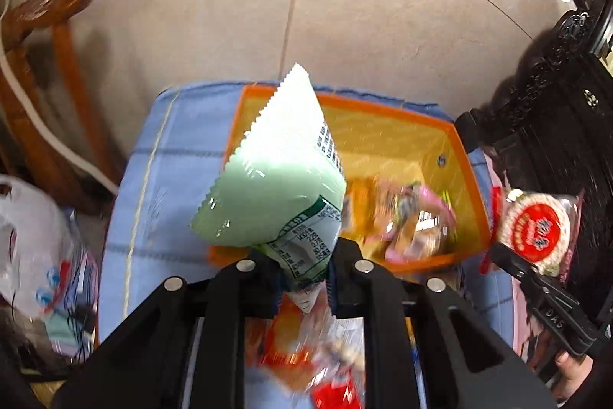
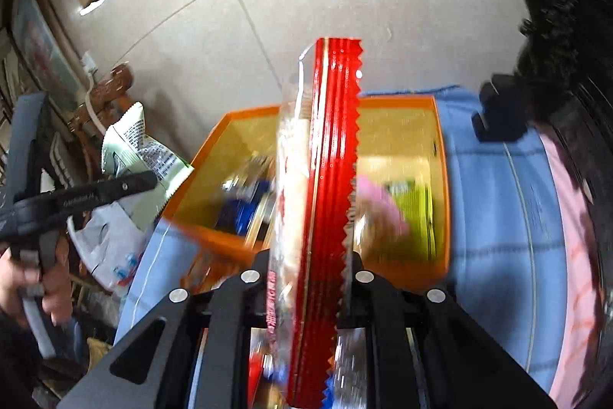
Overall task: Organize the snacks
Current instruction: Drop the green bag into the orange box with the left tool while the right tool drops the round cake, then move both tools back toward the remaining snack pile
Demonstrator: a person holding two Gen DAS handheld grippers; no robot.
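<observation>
Pale-green crinkle-edged snack packet is clamped by its end in the left gripper; red-edged clear rice-cracker pack is pinched in the right gripper. Both are held above the orange plastic basket, prob. for dropping in w/ the other snacks.

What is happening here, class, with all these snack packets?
A person holds tongs in each hand. The left tongs are shut on a pale green packet; the right tongs are shut on a red-edged clear packet. Both hang above an orange bin on a blue cloth, already holding snacks.
</observation>
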